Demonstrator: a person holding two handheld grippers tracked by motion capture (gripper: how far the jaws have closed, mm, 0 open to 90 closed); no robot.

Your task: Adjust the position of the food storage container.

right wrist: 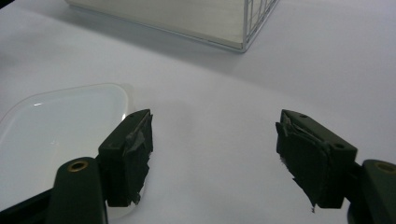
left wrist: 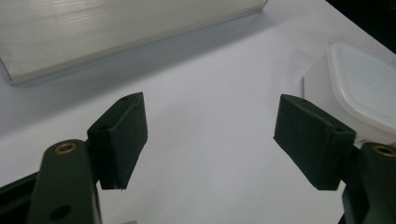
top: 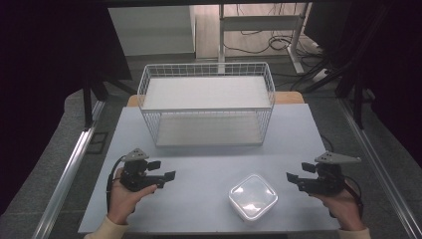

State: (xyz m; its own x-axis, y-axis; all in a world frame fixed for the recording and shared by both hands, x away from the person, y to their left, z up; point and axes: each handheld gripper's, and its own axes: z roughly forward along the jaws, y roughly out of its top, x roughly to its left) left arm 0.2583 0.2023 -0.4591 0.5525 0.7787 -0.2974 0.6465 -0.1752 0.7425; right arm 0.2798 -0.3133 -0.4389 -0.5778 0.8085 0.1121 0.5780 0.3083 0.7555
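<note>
Nothing of the work appears to be done yet. The white lidded plastic container (top: 253, 197) is sitting on the desk (top: 209, 164), near the front edge and a little right of the middle, with its lid on. It is lying between the two claws, nearer to the right one, and neither claw is touching it.

The left claw (top: 166, 175) is hovering just above the desk at the front left, well apart from the container, and its jaws are standing wide apart with nothing between them. In the left gripper view the container (left wrist: 364, 88) is showing at the right edge, beyond the right pad.

The right claw (top: 292, 177) is pointing toward the container from the right side, near it but not in contact. Its jaws are also spread wide and are holding nothing. In the right gripper view the container (right wrist: 60, 130) is lying at the lower left, partly behind the left pad.

The white two-level wire rack (top: 206, 102) is standing at the back of the desk, and both of its shelves are carrying nothing.

I am judging that the whole job is still waiting: approaching the container, gripping it, lifting it, and probably placing it on the rack.
</note>
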